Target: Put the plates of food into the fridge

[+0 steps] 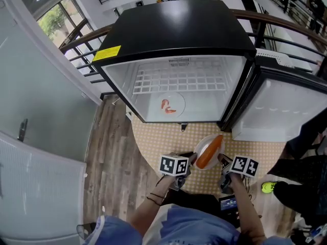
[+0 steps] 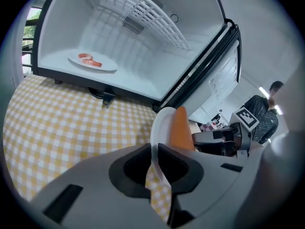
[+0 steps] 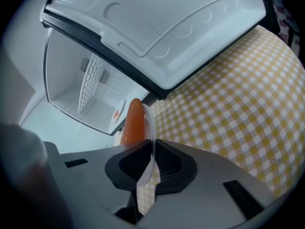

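Pinching the carrot plate (image 1: 202,143) are left tool (image 1: 191,161) and right tool (image 1: 223,162).

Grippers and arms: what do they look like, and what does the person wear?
The left gripper and right gripper are grey, darker inside the jaws; each carries a white cube with black square markers. The person wears a blue shirt and dark bands on the left wrist.

Blue shirt (image 1: 199,227), dark wristbands (image 1: 152,198)
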Available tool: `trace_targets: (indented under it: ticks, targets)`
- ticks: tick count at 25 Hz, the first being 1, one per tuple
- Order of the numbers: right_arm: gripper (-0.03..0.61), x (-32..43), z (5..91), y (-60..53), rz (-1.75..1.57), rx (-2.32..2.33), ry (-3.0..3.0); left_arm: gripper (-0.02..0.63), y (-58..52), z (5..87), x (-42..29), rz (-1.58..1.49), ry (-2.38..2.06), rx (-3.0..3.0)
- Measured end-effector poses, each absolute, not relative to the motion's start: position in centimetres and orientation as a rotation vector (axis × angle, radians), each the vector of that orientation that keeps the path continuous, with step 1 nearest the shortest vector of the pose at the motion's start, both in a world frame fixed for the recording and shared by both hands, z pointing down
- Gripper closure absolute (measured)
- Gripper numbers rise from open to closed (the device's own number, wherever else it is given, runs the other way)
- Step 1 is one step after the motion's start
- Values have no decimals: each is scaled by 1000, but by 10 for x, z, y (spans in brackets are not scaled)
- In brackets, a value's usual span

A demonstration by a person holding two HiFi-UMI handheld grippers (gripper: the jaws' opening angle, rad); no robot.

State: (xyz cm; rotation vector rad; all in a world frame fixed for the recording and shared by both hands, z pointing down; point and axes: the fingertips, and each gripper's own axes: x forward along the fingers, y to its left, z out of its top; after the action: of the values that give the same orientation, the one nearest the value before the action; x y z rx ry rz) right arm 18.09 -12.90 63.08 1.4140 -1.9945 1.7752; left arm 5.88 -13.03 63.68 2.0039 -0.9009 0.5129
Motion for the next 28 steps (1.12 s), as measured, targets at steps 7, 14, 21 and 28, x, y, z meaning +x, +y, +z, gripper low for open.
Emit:
trace_targets:
  ticks: [7,14,21,28]
  targets:
    - [539,147,614,-157,1736,1411,-2035,558,-152,622,25,473,-949,2002]
    - [540,120,600,-183,1733,1454,-2039,558,-178,609,-3,446,-964,2011]
    - [540,102,597,-209,1739,1540,-2013,558,-205,604,-22,438,-944,2041]
    - [540,89,594,-241,1675,1668,-1977,558,-234,606,-37,388,-949,2017]
